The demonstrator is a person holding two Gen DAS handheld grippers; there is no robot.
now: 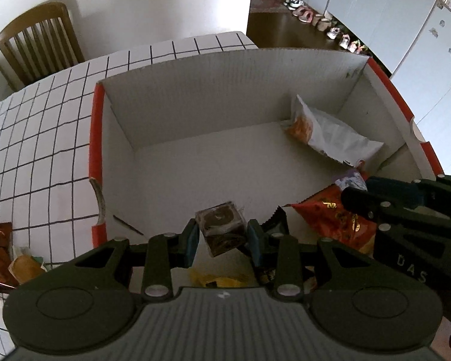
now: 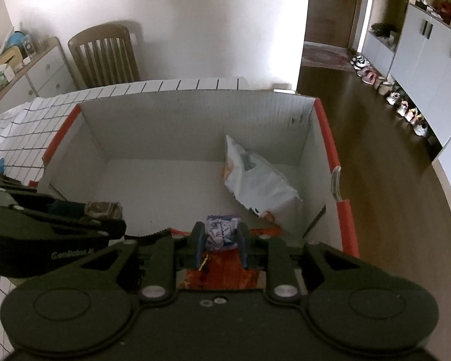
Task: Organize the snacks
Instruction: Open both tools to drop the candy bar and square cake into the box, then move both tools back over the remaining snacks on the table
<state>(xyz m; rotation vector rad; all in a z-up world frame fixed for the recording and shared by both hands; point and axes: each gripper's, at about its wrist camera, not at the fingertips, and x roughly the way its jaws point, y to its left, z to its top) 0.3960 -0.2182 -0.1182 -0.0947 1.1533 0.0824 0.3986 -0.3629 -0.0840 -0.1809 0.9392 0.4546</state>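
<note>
Left gripper [image 1: 221, 236] clamped on brown snack cube [image 1: 221, 231] | right gripper [image 2: 219, 239] pinching purple packet [image 2: 221, 231] | both over white box [image 1: 195, 90] | crowded near corner, risk of collision or slipped wrapper

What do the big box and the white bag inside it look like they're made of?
The box looks like corrugated cardboard, matte white inside: fine ribbing runs along its walls, and the rim is red. The white bag looks like thin plastic film, slightly glossy, with sharp creases and a jagged sealed edge, though coated paper is possible.

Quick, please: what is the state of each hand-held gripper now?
Left hand-held gripper: shut on brown cube snack.
Right hand-held gripper: shut on purple packet.
</note>
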